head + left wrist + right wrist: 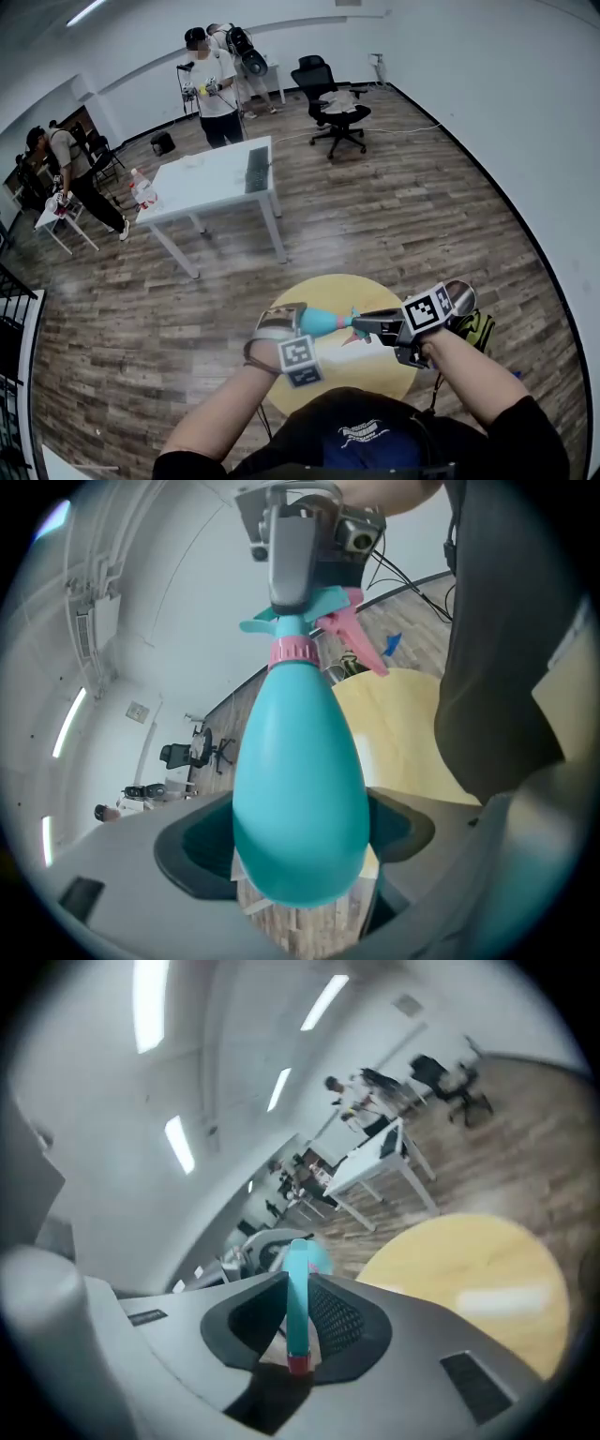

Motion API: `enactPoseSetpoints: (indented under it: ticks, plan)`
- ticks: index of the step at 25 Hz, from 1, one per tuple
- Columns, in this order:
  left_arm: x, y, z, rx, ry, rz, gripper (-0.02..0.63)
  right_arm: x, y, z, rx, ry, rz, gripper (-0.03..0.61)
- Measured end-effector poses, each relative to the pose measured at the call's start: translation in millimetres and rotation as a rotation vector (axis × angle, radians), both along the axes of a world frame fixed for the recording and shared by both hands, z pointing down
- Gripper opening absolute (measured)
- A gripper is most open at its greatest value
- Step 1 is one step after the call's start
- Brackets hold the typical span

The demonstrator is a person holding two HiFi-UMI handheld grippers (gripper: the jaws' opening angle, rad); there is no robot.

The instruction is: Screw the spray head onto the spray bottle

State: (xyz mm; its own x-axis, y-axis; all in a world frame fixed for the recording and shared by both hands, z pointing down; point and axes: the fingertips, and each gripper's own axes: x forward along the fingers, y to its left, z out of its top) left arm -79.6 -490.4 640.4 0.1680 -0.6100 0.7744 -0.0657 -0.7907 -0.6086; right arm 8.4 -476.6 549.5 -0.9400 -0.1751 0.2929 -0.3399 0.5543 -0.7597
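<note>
Over the round yellow table (323,370) I hold a teal spray bottle (321,322) level, its egg-shaped body (300,789) clamped between the pads of my left gripper (296,322). A pink collar (295,651) rings its neck. On the neck sits the teal spray head (309,611) with a pink trigger (354,639). My right gripper (364,326) comes in from the right and is shut on that head. In the right gripper view the thin teal head (298,1302) stands edge-on between the pads, with the bottle (317,1258) behind it.
A white table (211,178) stands further out on the wood floor, a black office chair (337,108) beyond it. Several people stand at the back and far left. A green and black bag (478,328) lies by the round table's right side.
</note>
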Motion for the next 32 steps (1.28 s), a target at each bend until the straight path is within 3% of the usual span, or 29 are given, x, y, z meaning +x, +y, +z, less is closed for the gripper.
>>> enactPoseSetpoints:
  ticks: [1, 2, 4, 6, 9, 18, 20, 22, 24, 27, 29, 32]
  plan:
    - [0.1, 1.0, -0.3, -0.004, 0.011, -0.005, 0.437, 0.3, -1.0, -0.6, -0.100, -0.077, 0.041, 0.092]
    - [0.7, 3.5, -0.6, -0.025, 0.031, -0.008, 0.436, 0.8, -0.7, -2.3, -0.142, -0.123, 0.068, 0.100]
    - [1.1, 8.2, -0.7, -0.068, 0.062, -0.007, 0.436, 2.4, 0.7, -11.8, -0.047, -0.110, 0.062, 0.131]
    - [-0.8, 10.9, 0.0, -0.103, 0.085, -0.006, 0.436, 3.1, 3.5, -28.1, 0.145, -0.050, 0.003, 0.234]
    - [-1.7, 15.1, 3.0, -0.161, 0.126, 0.015, 0.437, 9.1, 11.0, -42.4, 0.446, 0.041, -0.099, 0.316]
    - [-11.4, 33.7, 3.3, -0.291, 0.150, 0.140, 0.437, 7.5, 54.5, -6.0, 1.346, 0.631, -0.570, 0.319]
    - [-5.4, 42.3, 7.1, -0.312, 0.133, 0.174, 0.437, -1.6, 62.5, 0.7, 1.512, 0.690, -0.638, 0.321]
    - [1.2, 47.4, 9.6, -0.324, 0.118, 0.202, 0.437, -11.6, 69.5, 5.1, 1.607, 0.697, -0.690, 0.321]
    - [6.5, 48.4, 7.8, -0.326, 0.117, 0.212, 0.437, -17.8, 73.3, 9.6, 1.628, 0.694, -0.733, 0.318]
    - [10.7, 45.8, 3.6, -0.304, 0.118, 0.196, 0.437, -18.2, 70.1, 10.9, 1.544, 0.666, -0.703, 0.233]
    - [12.9, 41.9, 1.2, -0.279, 0.132, 0.168, 0.436, -15.7, 60.5, 4.1, 1.394, 0.609, -0.603, 0.186]
    - [14.0, 28.9, -4.5, -0.216, 0.158, 0.094, 0.436, -11.3, 36.7, -6.2, 1.058, 0.471, -0.386, 0.140]
